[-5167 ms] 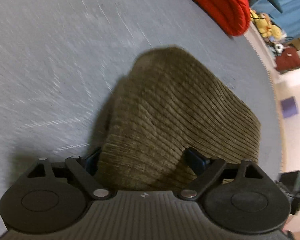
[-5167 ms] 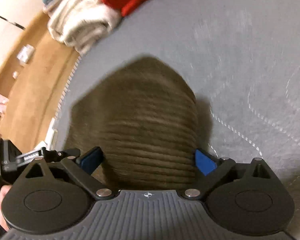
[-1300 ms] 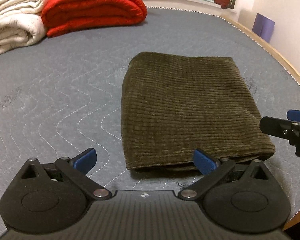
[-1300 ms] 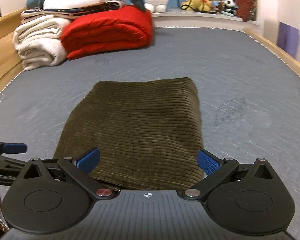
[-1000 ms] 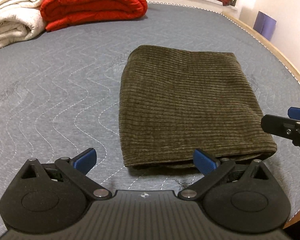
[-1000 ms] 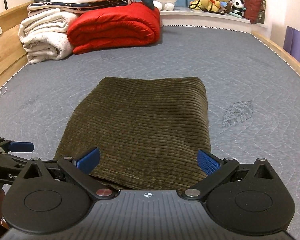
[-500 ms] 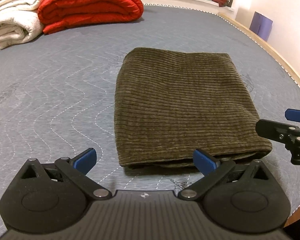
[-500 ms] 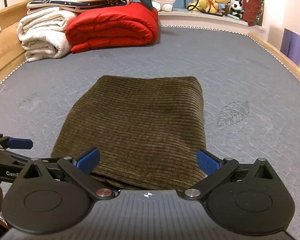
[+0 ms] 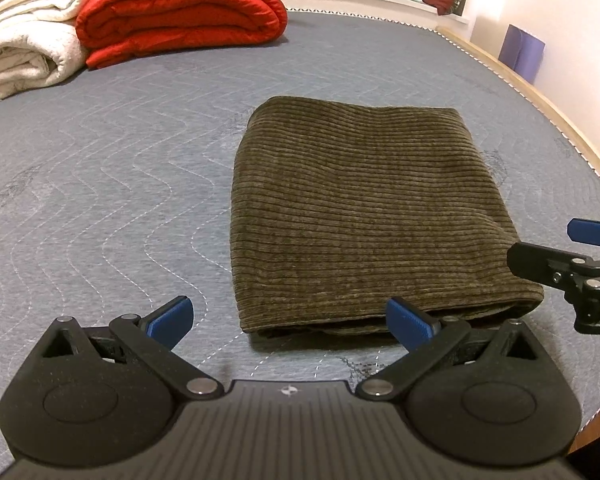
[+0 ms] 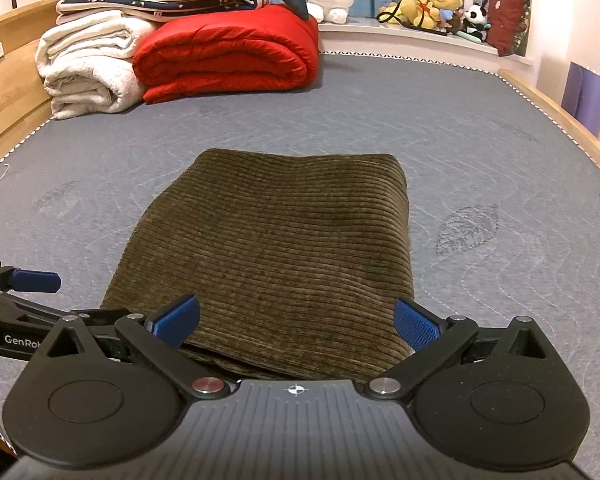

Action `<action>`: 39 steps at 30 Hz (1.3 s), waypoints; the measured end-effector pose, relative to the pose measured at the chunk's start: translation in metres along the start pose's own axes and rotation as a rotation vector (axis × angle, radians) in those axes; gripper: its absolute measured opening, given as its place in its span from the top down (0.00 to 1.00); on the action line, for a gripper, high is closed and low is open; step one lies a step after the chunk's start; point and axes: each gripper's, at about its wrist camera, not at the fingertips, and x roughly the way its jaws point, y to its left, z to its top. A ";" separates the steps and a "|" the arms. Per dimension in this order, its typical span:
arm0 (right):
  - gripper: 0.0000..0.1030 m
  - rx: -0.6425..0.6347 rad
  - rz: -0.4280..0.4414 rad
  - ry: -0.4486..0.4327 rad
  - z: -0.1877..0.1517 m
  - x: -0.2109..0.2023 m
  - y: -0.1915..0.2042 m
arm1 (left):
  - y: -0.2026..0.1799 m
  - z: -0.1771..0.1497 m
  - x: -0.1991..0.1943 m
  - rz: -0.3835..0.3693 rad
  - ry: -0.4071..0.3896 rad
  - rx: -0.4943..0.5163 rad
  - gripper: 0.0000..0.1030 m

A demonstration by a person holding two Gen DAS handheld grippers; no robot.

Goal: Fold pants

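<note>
Olive corduroy pants [image 9: 364, 216] lying folded into compact rectangle, mid-mattress [image 9: 100, 168]. Left gripper [image 9: 290, 318] and right gripper [image 10: 296, 318] hovering at near edge, both spread wide, gripping nothing. Fold appearing complete.

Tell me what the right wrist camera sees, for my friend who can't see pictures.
Olive-green corduroy pants, folded into a neat rectangle, lie flat on a grey quilted mattress. The open right hand-held gripper hovers at their near edge, with the left hand-held gripper poking in from the left. Behind sit a rolled red duvet, white blankets and stuffed toys.
</note>
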 end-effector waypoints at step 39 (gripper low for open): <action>0.01 -0.005 -0.010 0.001 -0.001 0.003 0.005 | 0.000 0.000 -0.001 -0.007 0.002 0.005 0.00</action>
